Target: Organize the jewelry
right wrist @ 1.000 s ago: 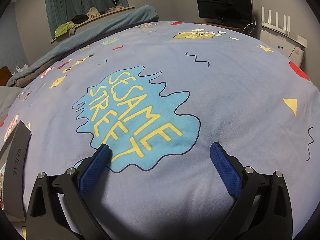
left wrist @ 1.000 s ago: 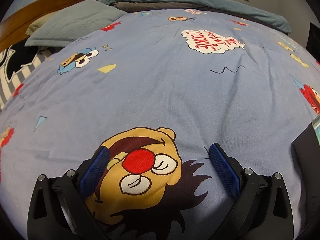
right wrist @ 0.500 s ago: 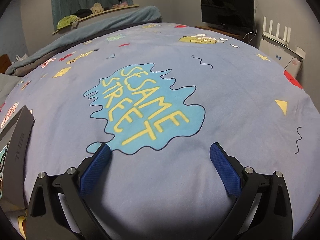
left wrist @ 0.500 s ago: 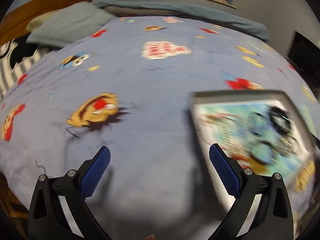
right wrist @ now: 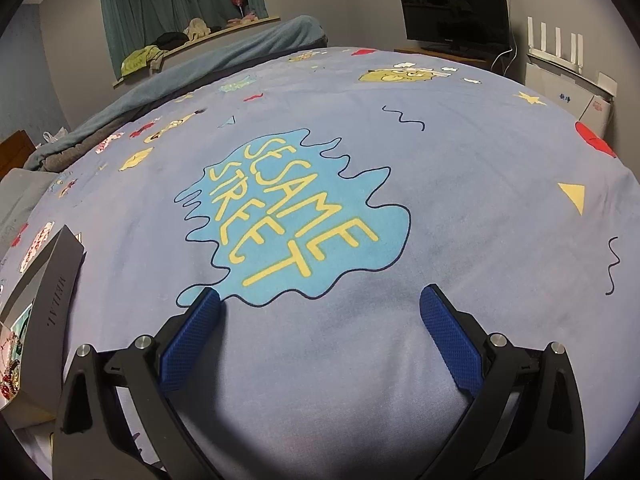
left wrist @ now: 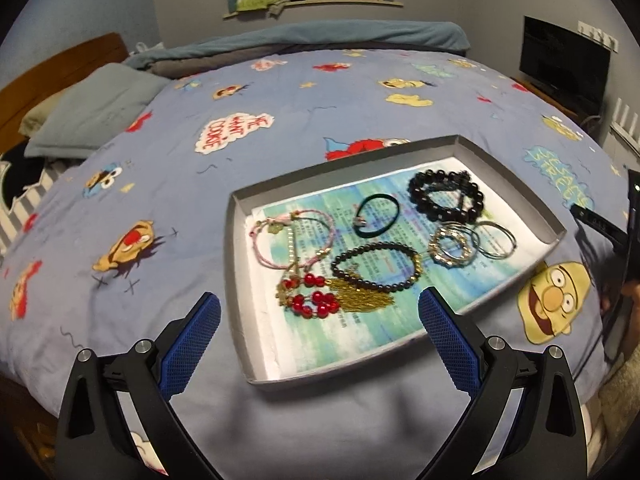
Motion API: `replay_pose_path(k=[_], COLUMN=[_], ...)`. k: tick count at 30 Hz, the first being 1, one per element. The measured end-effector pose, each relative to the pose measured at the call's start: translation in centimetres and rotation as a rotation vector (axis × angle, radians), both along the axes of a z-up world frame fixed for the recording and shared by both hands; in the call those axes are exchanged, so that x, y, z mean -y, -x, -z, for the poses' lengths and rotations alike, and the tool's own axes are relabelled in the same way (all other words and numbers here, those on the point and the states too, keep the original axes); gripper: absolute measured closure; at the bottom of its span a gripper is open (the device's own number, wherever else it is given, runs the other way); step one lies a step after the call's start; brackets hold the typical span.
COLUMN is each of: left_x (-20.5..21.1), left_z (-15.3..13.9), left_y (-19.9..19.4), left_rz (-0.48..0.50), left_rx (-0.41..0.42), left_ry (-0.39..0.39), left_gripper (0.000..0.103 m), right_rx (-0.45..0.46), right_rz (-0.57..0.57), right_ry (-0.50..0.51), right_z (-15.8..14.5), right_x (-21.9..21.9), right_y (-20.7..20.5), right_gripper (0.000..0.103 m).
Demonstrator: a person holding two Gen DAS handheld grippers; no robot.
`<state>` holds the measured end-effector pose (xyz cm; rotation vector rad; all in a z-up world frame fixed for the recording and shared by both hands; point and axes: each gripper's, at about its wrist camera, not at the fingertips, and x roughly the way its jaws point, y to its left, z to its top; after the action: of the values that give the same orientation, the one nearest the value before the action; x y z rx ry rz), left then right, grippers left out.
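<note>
A shallow grey box lid (left wrist: 236, 264) lies on the bed and holds jewelry on a printed paper. In it are a pink cord bracelet (left wrist: 260, 256), a black hair tie (left wrist: 396, 216), a black bead bracelet (left wrist: 478, 200), a dark bead bracelet (left wrist: 376, 285), silver rings (left wrist: 450, 260), thin bangles (left wrist: 506, 250) and red bead earrings with gold tassels (left wrist: 320, 304). My left gripper (left wrist: 318, 316) is open and empty, above the lid's near edge. My right gripper (right wrist: 320, 312) is open and empty over bare bedspread; the lid's outer wall (right wrist: 52, 304) shows at its far left.
The blue Sesame Street bedspread (left wrist: 280, 140) covers the bed. A grey pillow (left wrist: 92, 112) and wooden headboard (left wrist: 48, 68) are at the left. A black TV (right wrist: 452, 12) and white router (right wrist: 552, 40) stand beyond the bed's right side. A folded blanket (left wrist: 320, 40) lies at the far edge.
My left gripper has swung right and pulled back, so the lid with jewelry now sits in front of its fingers. My right gripper has barely moved.
</note>
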<state>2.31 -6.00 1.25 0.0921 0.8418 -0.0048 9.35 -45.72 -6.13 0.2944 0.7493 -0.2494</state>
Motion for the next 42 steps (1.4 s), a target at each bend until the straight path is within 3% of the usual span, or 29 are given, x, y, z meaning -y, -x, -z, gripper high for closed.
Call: replay_pose_path(k=[3, 5, 9, 13, 20, 42], left_x=[-0.1, -0.3, -0.6, -0.5, -0.8, -1.2], left_z=[-0.1, 0.1, 0.2, 0.3, 0.1, 0.4], left_y=[0.0, -0.3, -0.4, -0.4, 0.0, -0.5], left_rz=[0.000, -0.007, -0.016, -0.010, 0.002, -0.011], left_rx=[0.005, -0.006, -0.004, -0.009, 0.019, -0.018], left_ry=[-0.009, -0.006, 0.002, 0.004, 0.012, 0.028], left_gripper=[0.005, 0.005, 0.005, 0.005, 0.005, 0.005], right_rx=[-0.038, 0.005, 0.012, 0.041, 0.016, 0.000], right_rz=[-0.007, -0.132, -0.329, -0.431, -0.477, -0.495], right_ry=[0.041, 0.011, 0.101, 0.124, 0.137, 0.137], right_z=[-1.7, -3.4, -5.8, -7.6, -7.9, -8.1], right_x=[-1.9, -4.8, -10.6, -14.3, -17.5, -18.5], right_y=[0.9, 2.3, 4.4, 6.3, 6.7, 7.1], right_gripper=[0.004, 0.005, 0.005, 0.005, 0.005, 0.005])
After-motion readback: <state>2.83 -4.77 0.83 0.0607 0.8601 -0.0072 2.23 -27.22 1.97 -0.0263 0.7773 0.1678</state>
